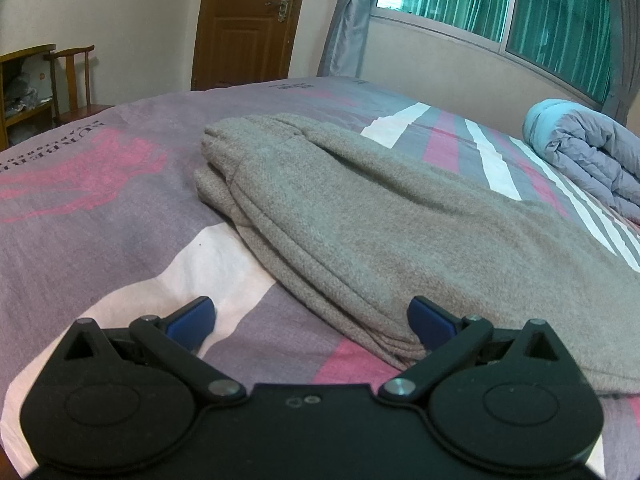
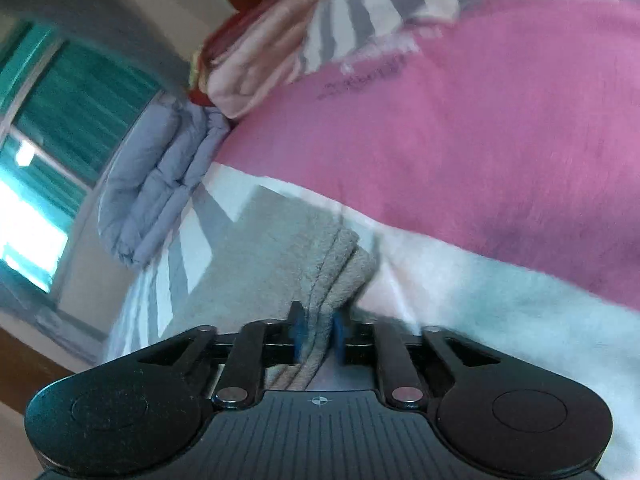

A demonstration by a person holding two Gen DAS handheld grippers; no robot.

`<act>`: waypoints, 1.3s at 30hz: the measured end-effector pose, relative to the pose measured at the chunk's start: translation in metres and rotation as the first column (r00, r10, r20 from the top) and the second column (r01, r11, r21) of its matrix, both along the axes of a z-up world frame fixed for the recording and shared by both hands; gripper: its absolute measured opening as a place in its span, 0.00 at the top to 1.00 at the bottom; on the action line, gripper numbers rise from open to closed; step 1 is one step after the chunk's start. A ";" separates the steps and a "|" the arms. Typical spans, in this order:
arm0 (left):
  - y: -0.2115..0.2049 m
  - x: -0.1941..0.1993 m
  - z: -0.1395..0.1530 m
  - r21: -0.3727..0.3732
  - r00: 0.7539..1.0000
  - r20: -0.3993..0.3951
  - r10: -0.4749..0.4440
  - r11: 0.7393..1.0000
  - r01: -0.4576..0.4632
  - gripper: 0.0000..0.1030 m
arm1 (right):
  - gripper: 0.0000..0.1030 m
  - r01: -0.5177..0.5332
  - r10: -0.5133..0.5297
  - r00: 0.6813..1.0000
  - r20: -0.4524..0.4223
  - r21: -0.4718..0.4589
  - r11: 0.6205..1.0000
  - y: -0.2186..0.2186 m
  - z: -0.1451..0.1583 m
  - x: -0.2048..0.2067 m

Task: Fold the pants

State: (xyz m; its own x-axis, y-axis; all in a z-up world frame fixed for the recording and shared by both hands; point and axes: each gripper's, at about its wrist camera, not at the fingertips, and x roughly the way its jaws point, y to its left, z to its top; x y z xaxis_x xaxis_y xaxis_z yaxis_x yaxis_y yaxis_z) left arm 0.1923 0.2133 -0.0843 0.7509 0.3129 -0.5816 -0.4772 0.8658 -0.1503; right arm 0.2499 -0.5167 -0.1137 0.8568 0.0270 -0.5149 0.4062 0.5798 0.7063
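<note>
The grey knit pants lie folded lengthwise on the bed, running from the far middle toward the near right. My left gripper is open just above the sheet, its right finger against the pants' near edge and its left finger over bare sheet. In the right wrist view, my right gripper is shut on a bunched end of the pants, with several layers pinched between the blue pads. That view is tilted and blurred.
The bed sheet is purple, pink and white. A rolled grey-blue quilt lies at the bed's far right under the window, and it also shows in the right wrist view. A pink pillow lies beyond it. A wooden chair and door stand beyond the bed.
</note>
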 end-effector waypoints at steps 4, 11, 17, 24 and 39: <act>0.005 -0.007 0.008 -0.028 1.000 0.020 0.001 1.000 0.000 0.07 | 0.75 0.033 -0.016 0.996 0.083 -0.203 0.979 0.033 0.036 -0.025; 0.058 -0.013 0.035 -0.061 0.991 0.110 0.082 0.995 -0.075 0.27 | 0.75 -0.480 0.553 0.821 0.144 -0.352 0.804 0.156 0.079 0.044; 0.094 0.017 0.041 -0.089 0.992 0.085 0.088 0.993 -0.081 0.33 | 0.75 -0.733 0.805 0.583 0.110 -0.357 0.579 0.308 0.083 0.146; 0.107 0.035 0.025 -0.153 0.995 0.063 0.072 0.986 -0.062 0.31 | 0.75 -0.859 0.931 0.363 -0.033 -0.400 0.320 0.457 0.053 0.232; 0.116 0.031 0.023 -0.189 0.996 0.085 0.006 0.982 0.010 0.53 | 0.75 -0.924 0.974 0.098 -0.202 -0.383 0.014 0.515 0.031 0.277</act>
